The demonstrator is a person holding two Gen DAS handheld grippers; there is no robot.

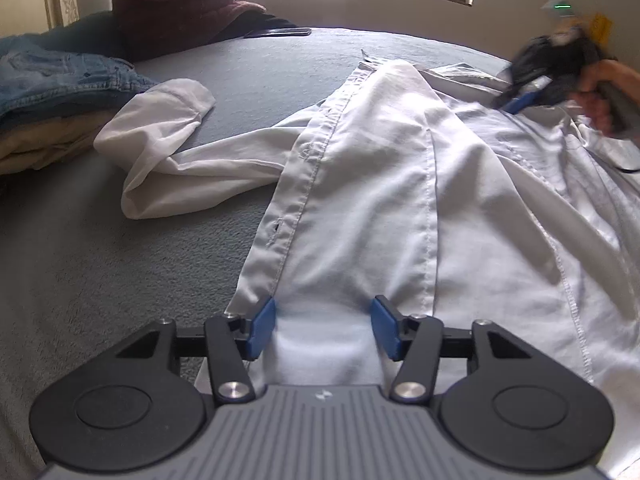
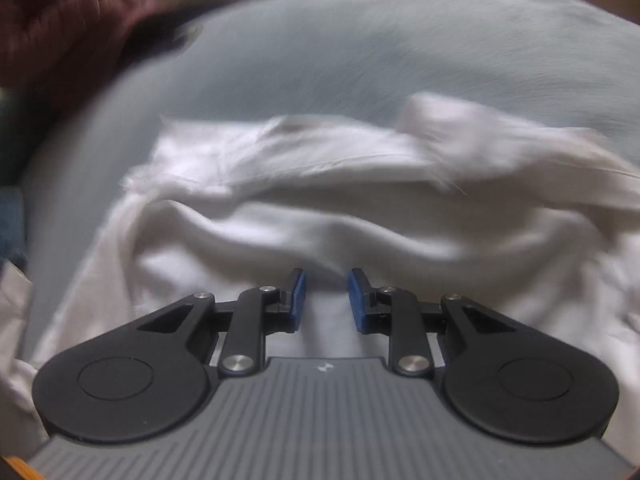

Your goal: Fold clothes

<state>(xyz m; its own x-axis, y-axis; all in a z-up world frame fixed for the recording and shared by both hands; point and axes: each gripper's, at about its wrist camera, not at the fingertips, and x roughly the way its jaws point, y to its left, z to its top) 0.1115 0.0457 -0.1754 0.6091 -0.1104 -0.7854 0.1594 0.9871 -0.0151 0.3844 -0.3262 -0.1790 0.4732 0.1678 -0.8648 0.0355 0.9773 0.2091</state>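
Blue pads (image 1: 264,328) of the left gripper (image 1: 324,328) stood half open, astride the white shirt (image 1: 380,184) on the grey bed (image 1: 120,260), gripping nothing. Right gripper (image 2: 327,300) hovered slightly open, empty; regrip the placket edge squarely.

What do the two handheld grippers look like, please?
Both the left gripper and the right gripper look alike: blue pads on black linkage arms with silver rivets, two round black discs, and a grey ribbed body bearing a small white logo.

white shirt (image 1: 400,184) spread on grey bed (image 1: 120,260), left gripper (image 1: 323,328) fingers apart over hem
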